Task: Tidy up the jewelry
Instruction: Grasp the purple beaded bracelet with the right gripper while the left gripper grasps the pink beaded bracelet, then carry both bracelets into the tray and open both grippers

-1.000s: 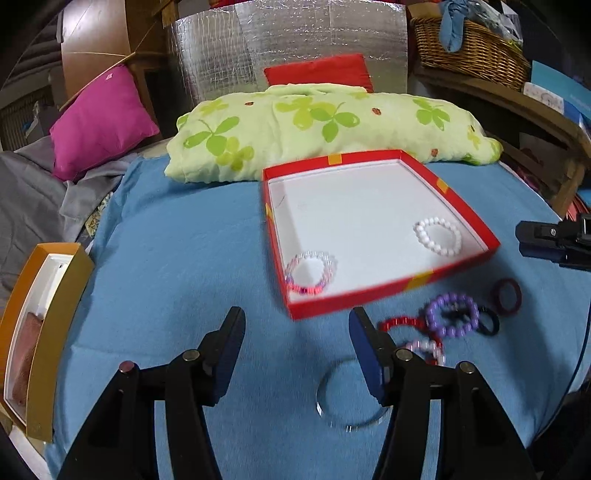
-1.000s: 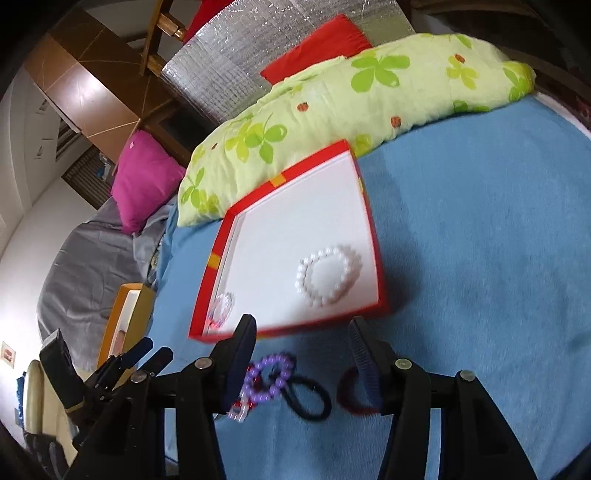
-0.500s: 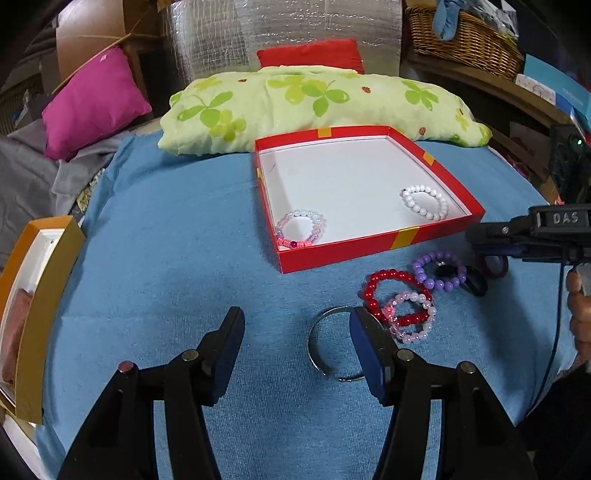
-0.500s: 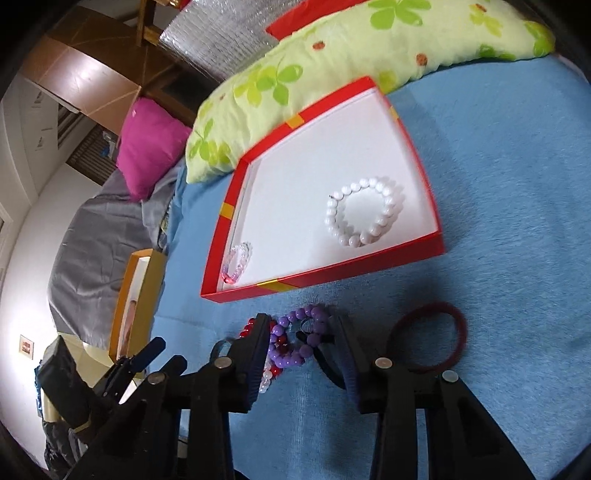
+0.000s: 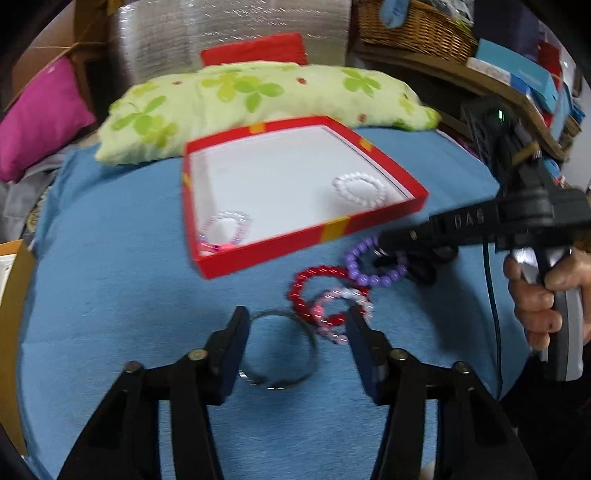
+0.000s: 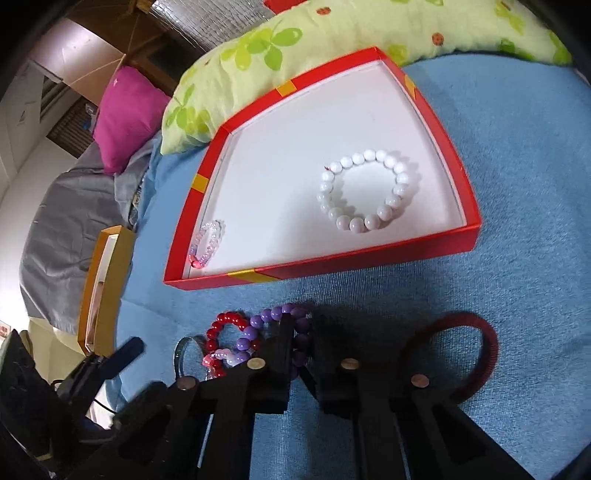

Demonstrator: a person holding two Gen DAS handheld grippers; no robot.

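Note:
A red box (image 5: 314, 236) (image 6: 332, 262) lies on the blue cloth with a white bead bracelet (image 5: 343, 192) (image 6: 369, 221) and a pink-clear bracelet (image 5: 240, 221) (image 6: 207, 251) inside. In front of it lie a red bead bracelet (image 5: 317, 271), a pink-white bracelet (image 5: 343, 295) and a silver bangle (image 5: 313, 350). My left gripper (image 5: 297, 332) straddles the bangle, jaws closing, pads apart from it. My right gripper (image 6: 304, 328) (image 5: 380, 251) is shut on the purple bracelet (image 6: 255, 325) (image 5: 373, 278). A dark red band (image 6: 487, 350) lies just right of it.
A leaf-print pillow (image 5: 258, 96) lies behind the box, with a pink cushion (image 5: 40, 118) at far left. A yellow box (image 6: 107, 288) sits at the cloth's left edge. A wicker basket (image 5: 413, 29) stands on a shelf at back right. A person's hand (image 5: 535, 306) holds the right gripper.
The right gripper came down over the purple bracelet and shut on it. The left gripper sank toward the silver bangle, which now lies between its narrowing jaws.

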